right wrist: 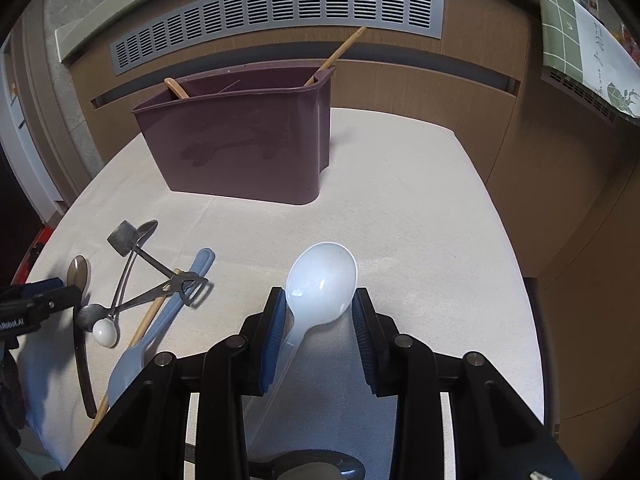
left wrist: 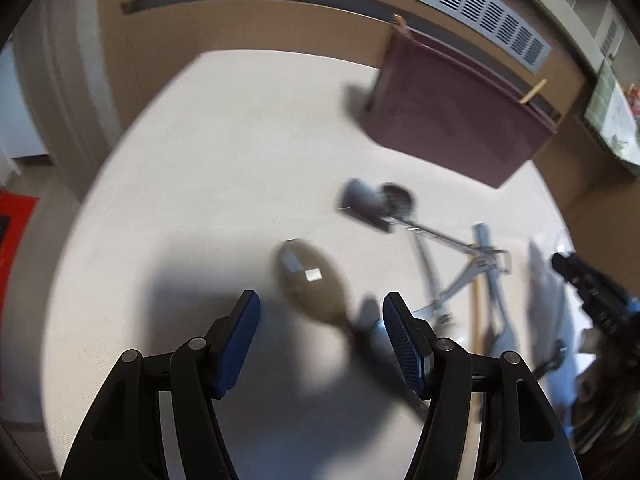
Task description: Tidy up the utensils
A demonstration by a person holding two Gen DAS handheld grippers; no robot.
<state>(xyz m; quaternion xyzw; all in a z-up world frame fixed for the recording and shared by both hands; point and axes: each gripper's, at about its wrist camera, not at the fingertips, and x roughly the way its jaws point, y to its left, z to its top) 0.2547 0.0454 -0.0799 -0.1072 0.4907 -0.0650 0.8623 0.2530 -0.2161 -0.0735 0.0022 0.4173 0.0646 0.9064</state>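
A dark maroon utensil holder (right wrist: 248, 136) stands at the back of the white table, with wooden sticks in it; it also shows in the left wrist view (left wrist: 452, 120). My right gripper (right wrist: 318, 320) is open, its jaws on either side of a white plastic spoon (right wrist: 322, 280) lying on the table. My left gripper (left wrist: 320, 336) is open and empty above a metal spoon (left wrist: 310, 280), whose bowl lies just ahead of the jaws. A pile of utensils lies to the side: metal tongs (right wrist: 156, 272), a light blue spatula (right wrist: 160, 320), a chopstick (right wrist: 140, 332).
The white cloth-covered table (right wrist: 420, 220) ends near a brown wall with a grey vent grille (right wrist: 280, 12). A small white round piece (right wrist: 105, 332) lies in the utensil pile. Another metal spoon's bowl (right wrist: 320, 468) shows under my right gripper.
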